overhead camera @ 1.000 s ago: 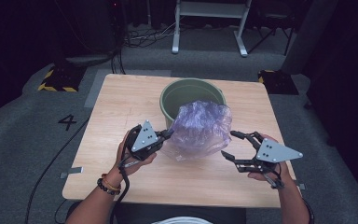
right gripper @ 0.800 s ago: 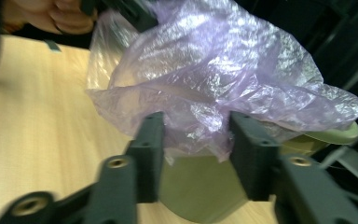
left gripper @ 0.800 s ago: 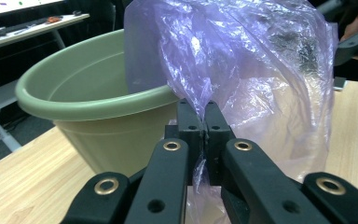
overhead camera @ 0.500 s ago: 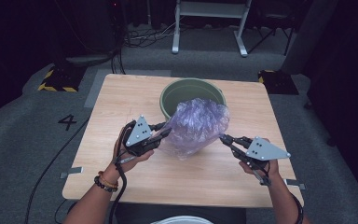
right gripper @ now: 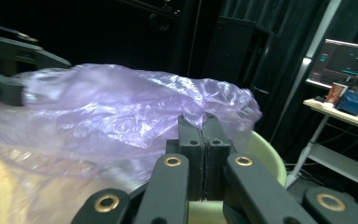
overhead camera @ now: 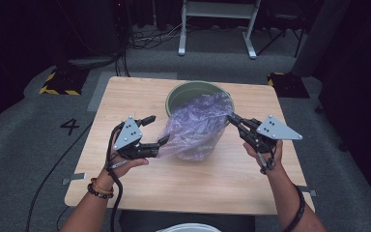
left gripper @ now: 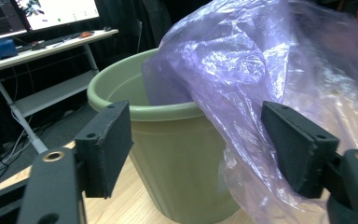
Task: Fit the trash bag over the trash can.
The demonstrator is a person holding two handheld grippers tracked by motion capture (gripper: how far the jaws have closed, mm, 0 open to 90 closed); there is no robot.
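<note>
The purple plastic bag (overhead camera: 195,126) lay half over the green bin (overhead camera: 186,93) on the wooden table (overhead camera: 212,179), one side draped down the bin's outer wall toward the person, so lining the bin looked only partly done: the mouth was not yet spread around the rim. The right gripper (overhead camera: 233,119) had its jaws pinched tight on the bag's edge at the rim, seen up close in the right gripper view (right gripper: 203,125). The left gripper (overhead camera: 154,130) had just been opening, its jaws apart beside the film with nothing pressed between them. A second earlier it was the reverse: the left clamped the bag, the right hung open, and the bag sat bunched higher.
</note>
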